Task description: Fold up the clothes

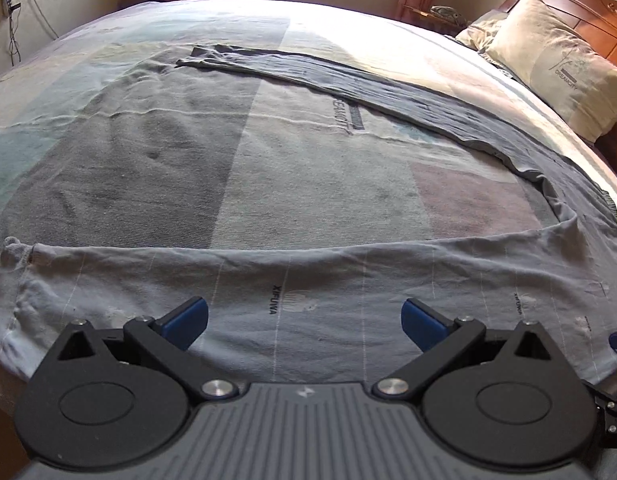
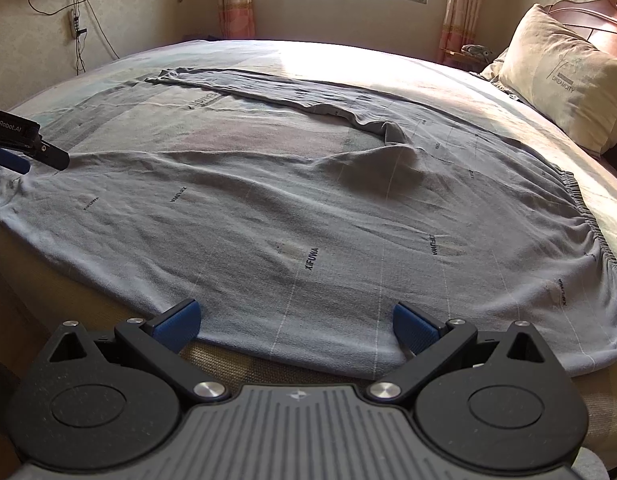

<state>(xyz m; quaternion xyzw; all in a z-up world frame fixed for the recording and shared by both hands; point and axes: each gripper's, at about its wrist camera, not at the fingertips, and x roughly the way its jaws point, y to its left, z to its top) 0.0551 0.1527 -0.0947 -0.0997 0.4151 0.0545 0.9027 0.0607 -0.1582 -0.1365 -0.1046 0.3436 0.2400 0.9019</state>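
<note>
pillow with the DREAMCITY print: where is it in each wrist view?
Left wrist: pillow at upper right, against the wooden headboard.
Right wrist: pillow at upper right edge, larger, headboard behind it.
Shared landmark: the long grey pants laid out on the bed.

The trousers (image 2: pixel 300 216) lie spread on the bed (image 2: pixel 388 60) ahead of my right tool (image 2: pixel 295 326); a pillow (image 2: pixel 564 80) sits far right.

Soft matt grey knit trousers (image 2: pixel 292 216) on a faded woven bedsheet (image 1: pixel 236 128); glossy carved wooden headboard (image 1: pixel 588 8); matt black plastic gripper (image 2: pixel 296 324).
</note>
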